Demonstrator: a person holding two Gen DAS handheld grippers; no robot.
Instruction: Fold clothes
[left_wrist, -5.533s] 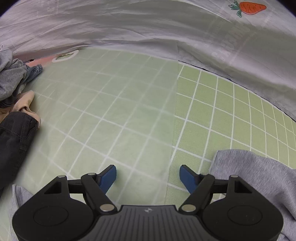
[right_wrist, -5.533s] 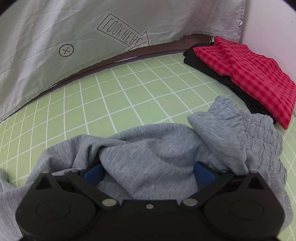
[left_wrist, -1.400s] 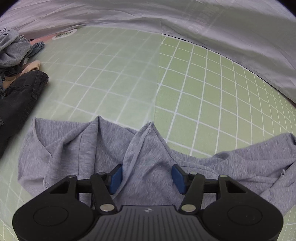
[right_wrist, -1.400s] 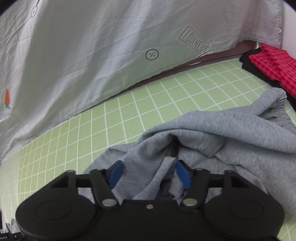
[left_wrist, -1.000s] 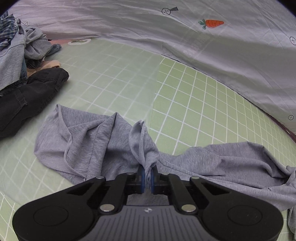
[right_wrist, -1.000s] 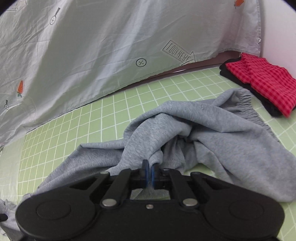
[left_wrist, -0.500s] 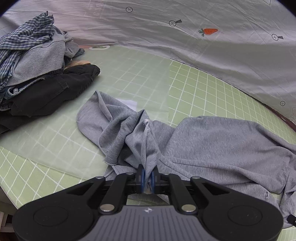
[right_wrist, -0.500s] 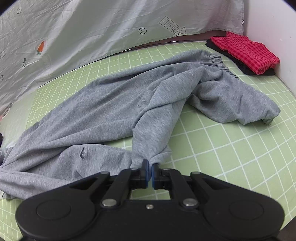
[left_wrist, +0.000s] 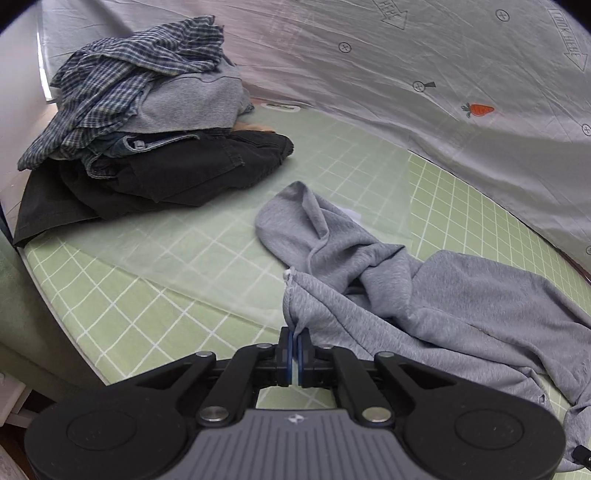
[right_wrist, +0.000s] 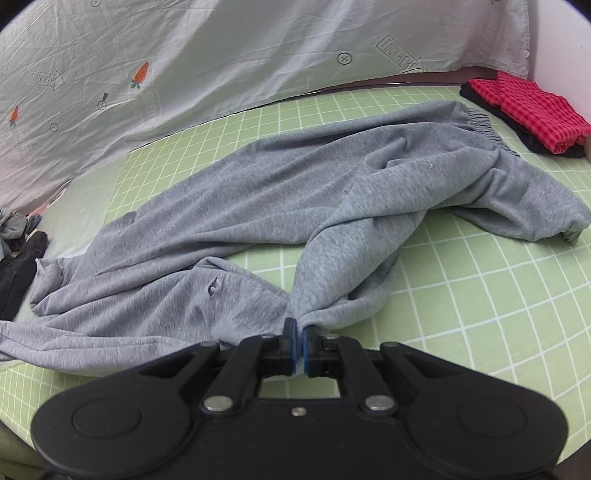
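My left gripper (left_wrist: 294, 347) is pinched tight on a bunched edge of the grey sweatpants (left_wrist: 443, 295) at lower centre | my right gripper (right_wrist: 298, 345) is clamped on another fold of them | pants sprawl across the green grid mat (right_wrist: 480, 295) | clothes pile (left_wrist: 147, 122) upper left | red checked stack (right_wrist: 532, 110) upper right

Each hand-held gripper (left_wrist: 294, 350) (right_wrist: 298, 345) is matte black with blue finger pads, silver pivot screws and round side discs.

Grey sweatpants (left_wrist: 461, 295) running off the right edge (left wrist view), dark clothes (right_wrist: 14, 273) cropped at left edge, lower pile garments buried
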